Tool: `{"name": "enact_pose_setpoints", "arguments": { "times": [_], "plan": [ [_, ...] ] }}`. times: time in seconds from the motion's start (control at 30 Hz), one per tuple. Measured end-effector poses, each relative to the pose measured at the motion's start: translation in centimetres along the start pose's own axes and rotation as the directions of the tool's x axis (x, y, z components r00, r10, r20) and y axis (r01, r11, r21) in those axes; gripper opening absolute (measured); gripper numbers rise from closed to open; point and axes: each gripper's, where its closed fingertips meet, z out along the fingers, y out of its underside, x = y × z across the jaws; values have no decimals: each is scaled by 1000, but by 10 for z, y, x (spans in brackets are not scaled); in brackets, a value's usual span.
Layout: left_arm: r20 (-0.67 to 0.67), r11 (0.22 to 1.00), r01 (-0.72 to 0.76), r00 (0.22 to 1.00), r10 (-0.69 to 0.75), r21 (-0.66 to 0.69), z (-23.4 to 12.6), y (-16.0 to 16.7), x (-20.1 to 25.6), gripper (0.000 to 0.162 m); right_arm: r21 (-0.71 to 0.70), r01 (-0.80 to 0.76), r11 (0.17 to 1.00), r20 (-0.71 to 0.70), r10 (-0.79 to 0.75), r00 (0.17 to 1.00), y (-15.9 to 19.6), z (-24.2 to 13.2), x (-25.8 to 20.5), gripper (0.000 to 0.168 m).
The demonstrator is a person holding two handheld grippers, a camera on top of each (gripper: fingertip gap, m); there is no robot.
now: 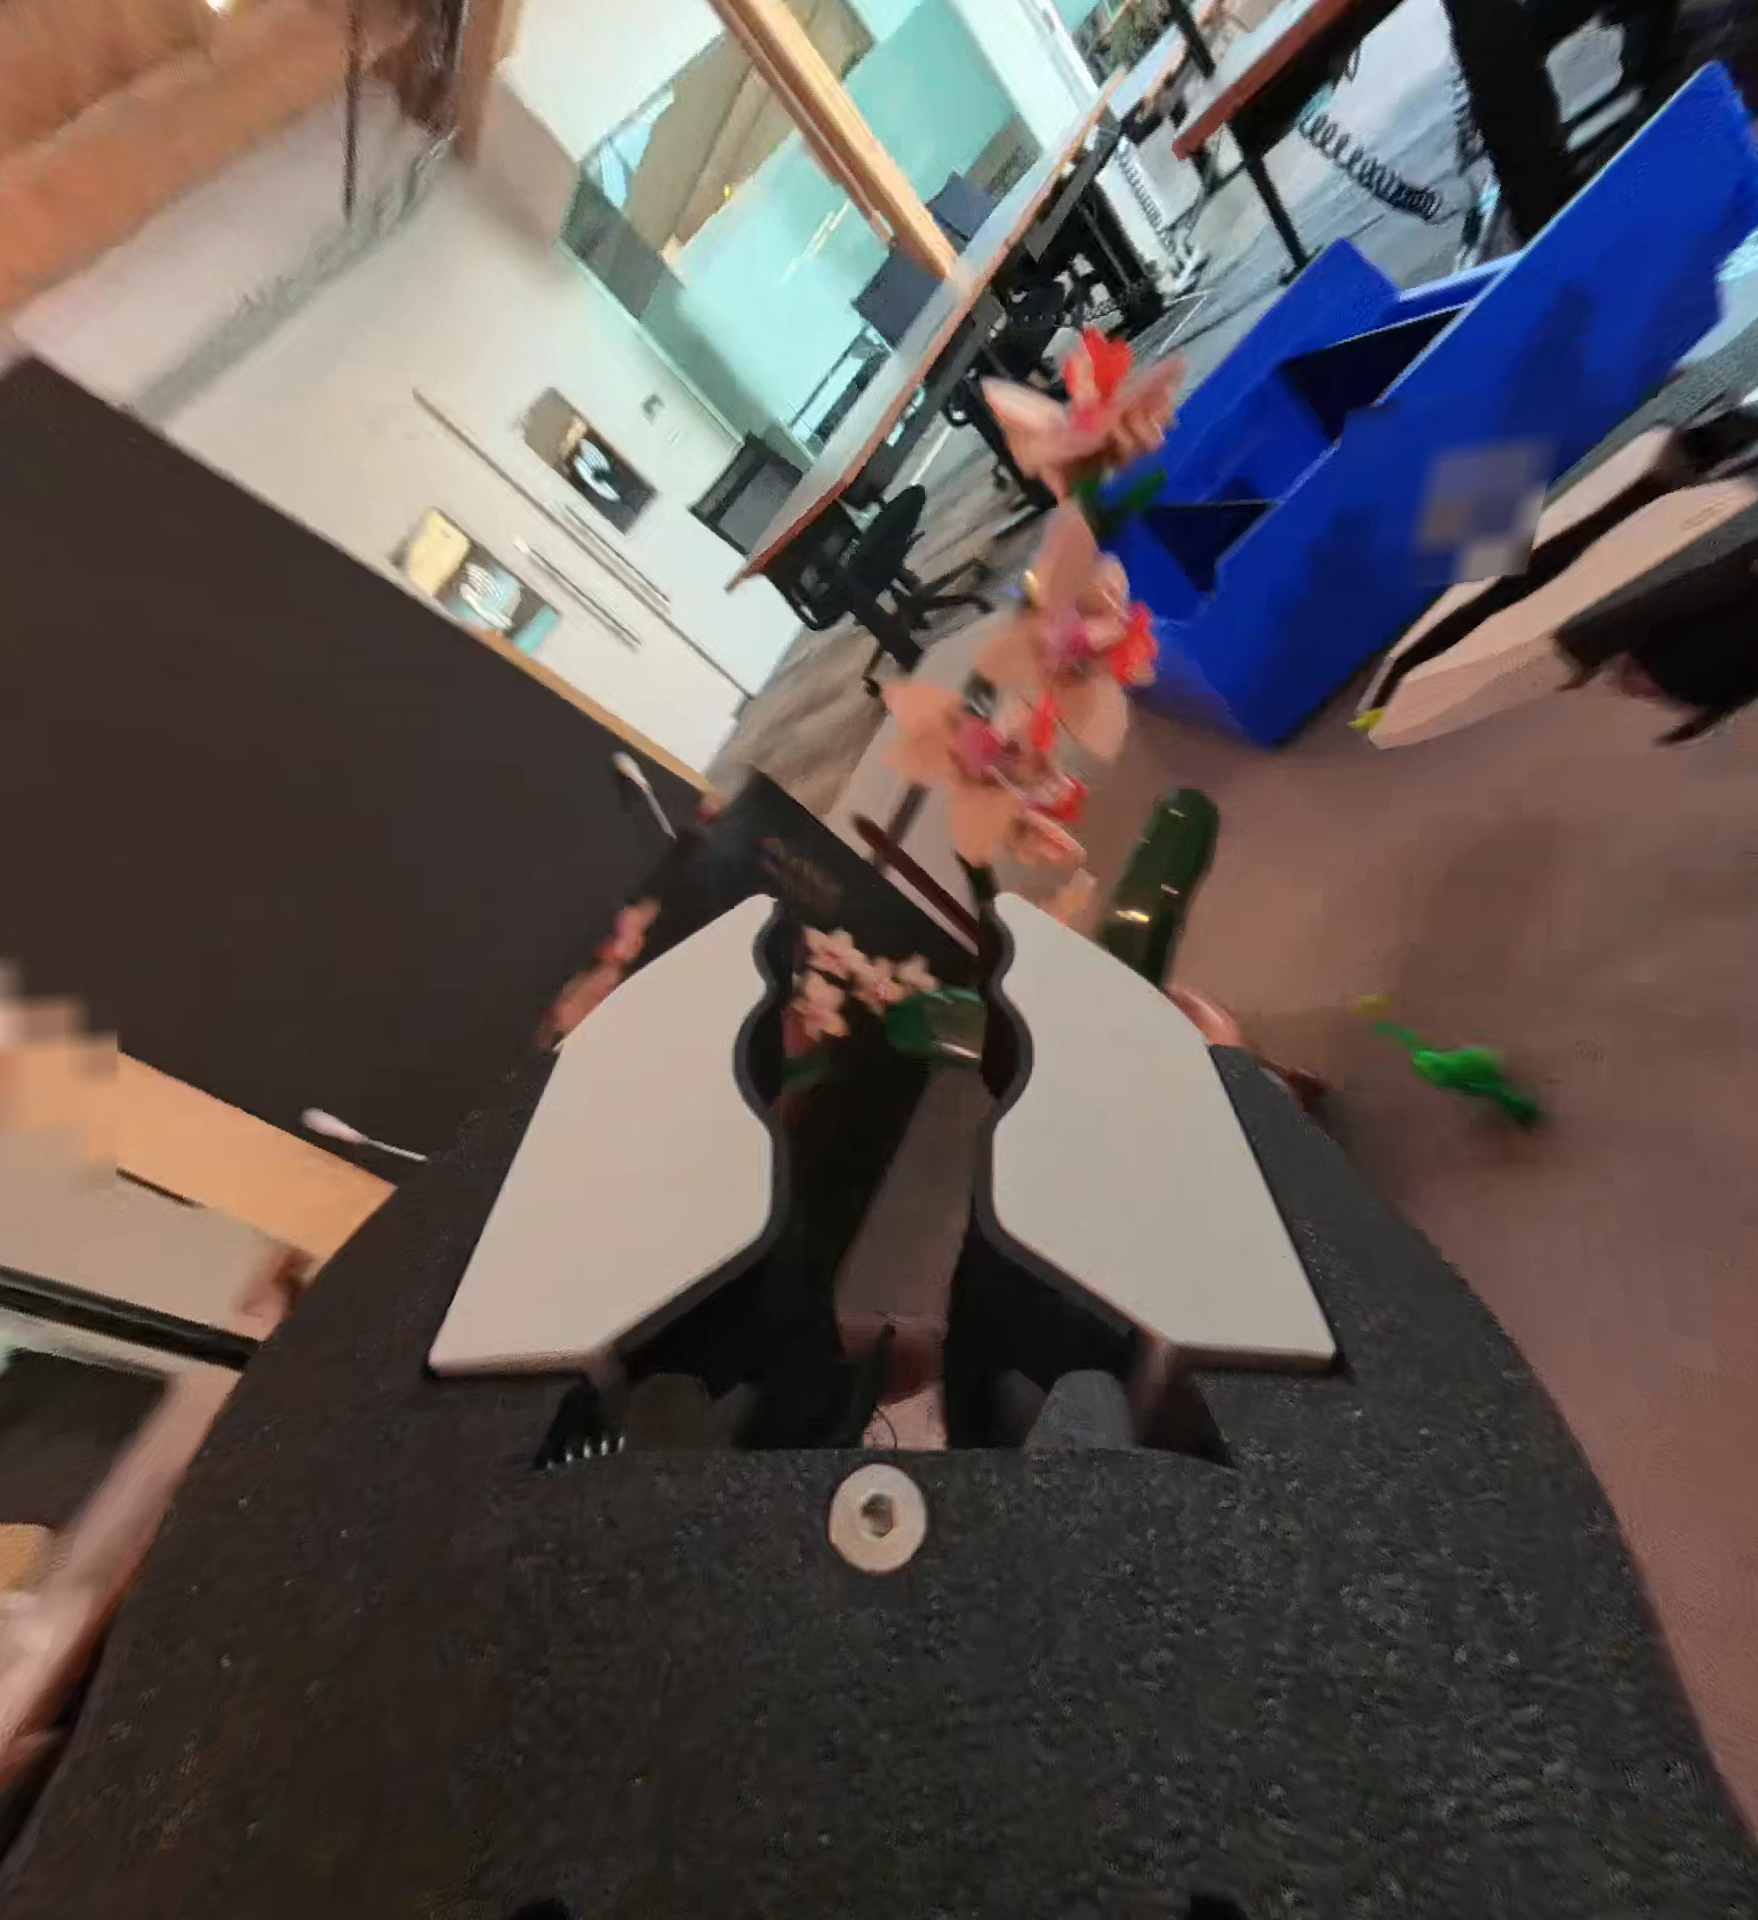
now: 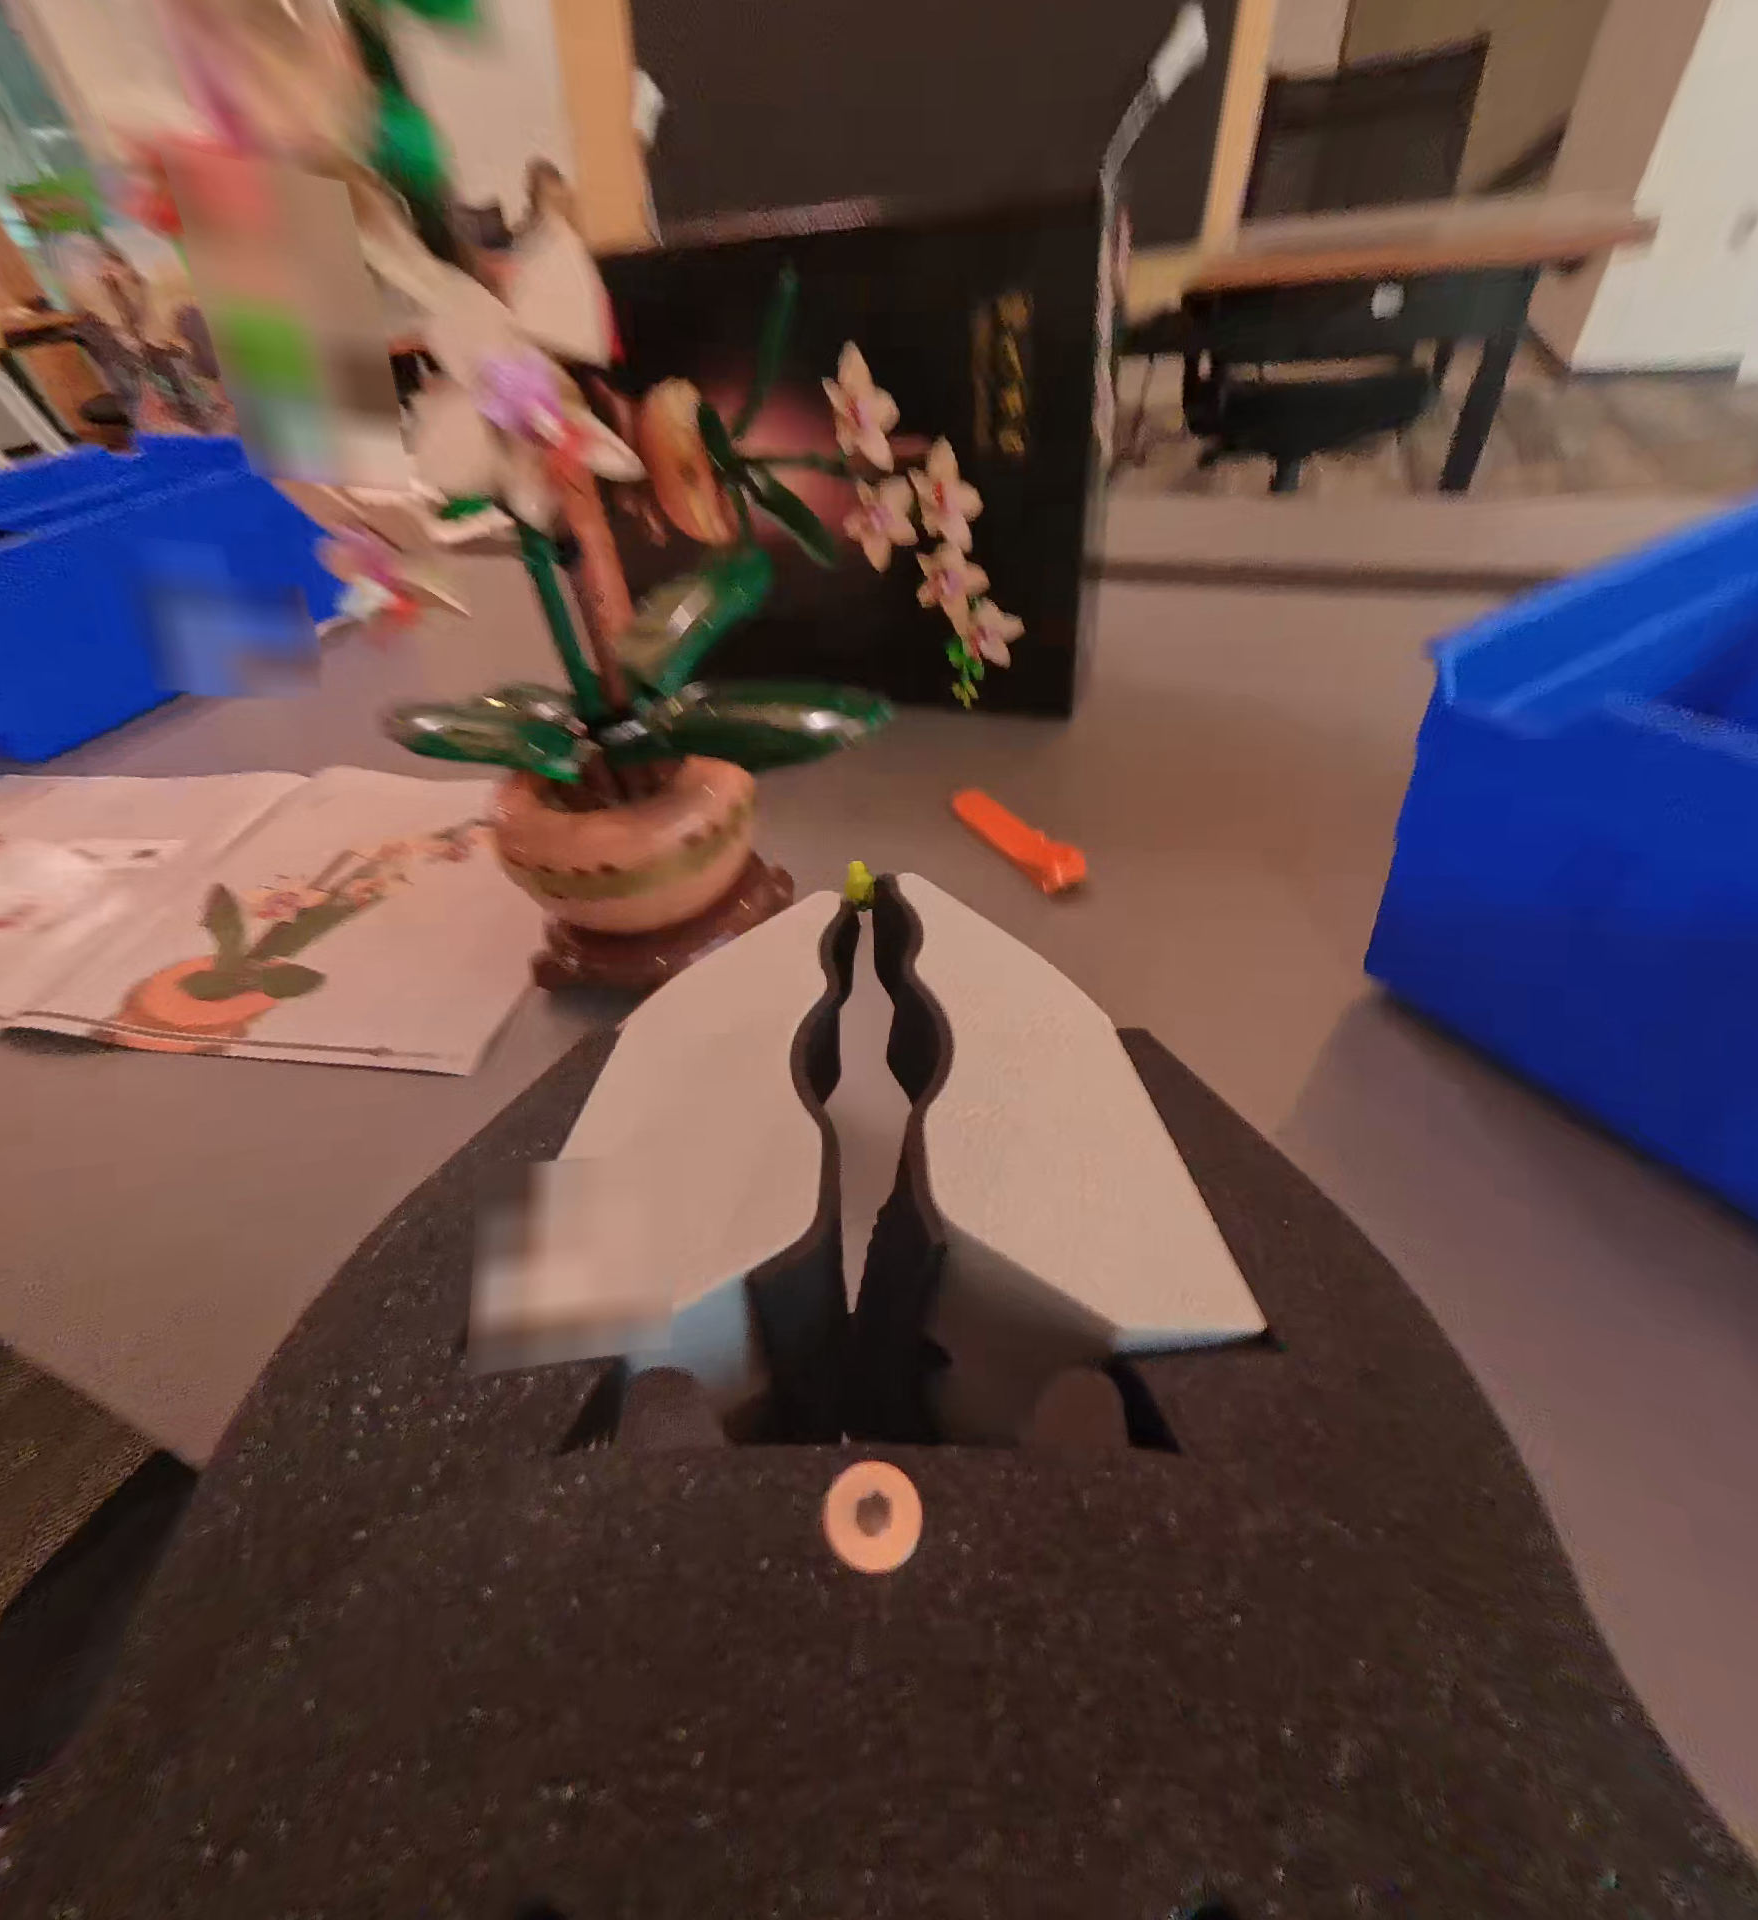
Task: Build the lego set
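Right tongs pinch tiny yellow-green piece; left tongs gape narrowly. Approach orchid model at 11 o'clock slowly, squarely.

You can't read anything here: the gold lettering on the dark box behind the flower model is smeared by blur, the open instruction booklet shows only pictures, and the framed wall signs are too small and soft
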Motion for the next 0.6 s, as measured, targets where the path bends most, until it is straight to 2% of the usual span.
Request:
{"name": "enact_pose_setpoints", "arguments": {
  "times": [0.1,0.2,0.33,0.6],
  "plan": [
    [-57,990,84,994,-91,-110,-5,44,36,35,-58,-16,998,-8,16,1000,25,12,7,3],
    [-95,976,135,984,-152,-170,-13,70,61,34,-63,-2,998,8,2,1000,26,8,5,3],
    [-87,952,266,956,-281,-150,-16,79,78,30,-78,25,997,38,-22,999,27,7,2,3],
    [-162,921,308,923,-350,-237,-10,88,118,33,-191,120,974,133,-96,987,49,13,-9,3]
  ]
}}
